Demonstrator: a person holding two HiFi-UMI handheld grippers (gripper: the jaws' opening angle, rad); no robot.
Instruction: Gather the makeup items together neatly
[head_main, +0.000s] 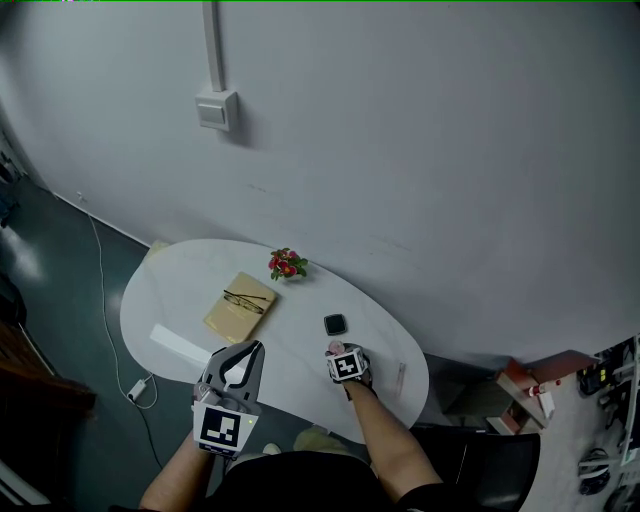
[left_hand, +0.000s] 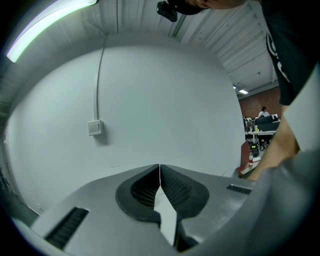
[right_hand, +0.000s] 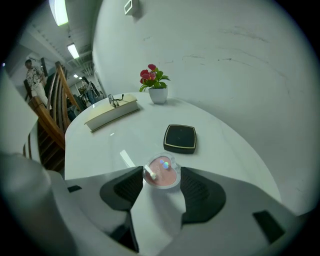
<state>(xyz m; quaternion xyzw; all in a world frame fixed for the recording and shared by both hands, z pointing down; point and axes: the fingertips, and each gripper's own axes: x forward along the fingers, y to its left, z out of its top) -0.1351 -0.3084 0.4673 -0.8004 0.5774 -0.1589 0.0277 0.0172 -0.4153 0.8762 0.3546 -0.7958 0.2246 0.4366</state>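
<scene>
Your right tool (right_hand: 162, 173) grasps the pink blush compact (right_hand: 162, 171) by its sides, low at the worktop's (right_hand: 225, 150) near edge. The black compact (right_hand: 180, 138) lies just beyond. Your left tool (left_hand: 159, 175) is clenched and empty, by the same edge.

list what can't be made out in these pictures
- Left gripper view: the table is hidden below the shut left hand-held gripper.
- Right gripper view: whether the right hand-held gripper's pads press the pink compact is unclear.
- Head view: that compact is mostly hidden behind the gripper; the pale item at the table's right end is too small to identify.
</scene>
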